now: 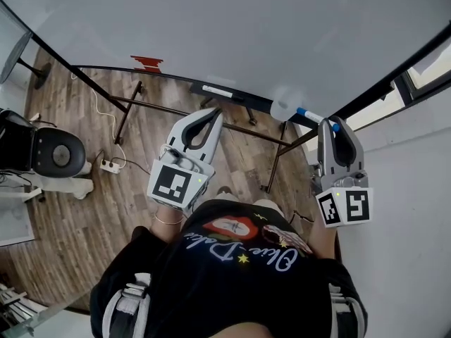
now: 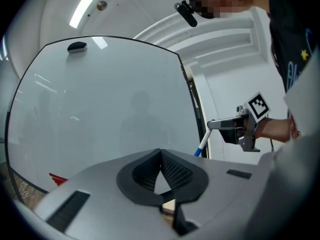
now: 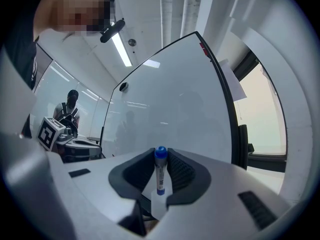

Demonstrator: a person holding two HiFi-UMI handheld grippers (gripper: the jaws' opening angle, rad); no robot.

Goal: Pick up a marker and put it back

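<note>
Here, facing a large whiteboard (image 1: 232, 27) on a dark stand, above a wooden floor (image 1: 70, 210). Along the board's lower edge, a dark tray (image 1: 243, 98), with another pen (image 1: 215, 90) lying on it. Just below the tray in the head view, the left gripper (image 1: 213, 117): jaws clenched tip to tip, with nothing between them in the left gripper view. Off the tray's right end, by the board's right edge, the right gripper (image 3: 161, 159): jaws grasping the marker (image 3: 160, 174), pressed on its white body from both sides, with the blue cap (image 3: 160, 153) pointing out past the tips toward the board. So, marker up in the air, not on the tray, touching only the pads.

Probably the middle of the task: picking up done, putting back not yet begun. Next, most likely: carry the right gripper leftward to the tray, turn the marker parallel with the tray's length, lower it until resting there beside the other pen, and only then loosen the jaws. Keep the left gripper aside, away from the path.
</note>
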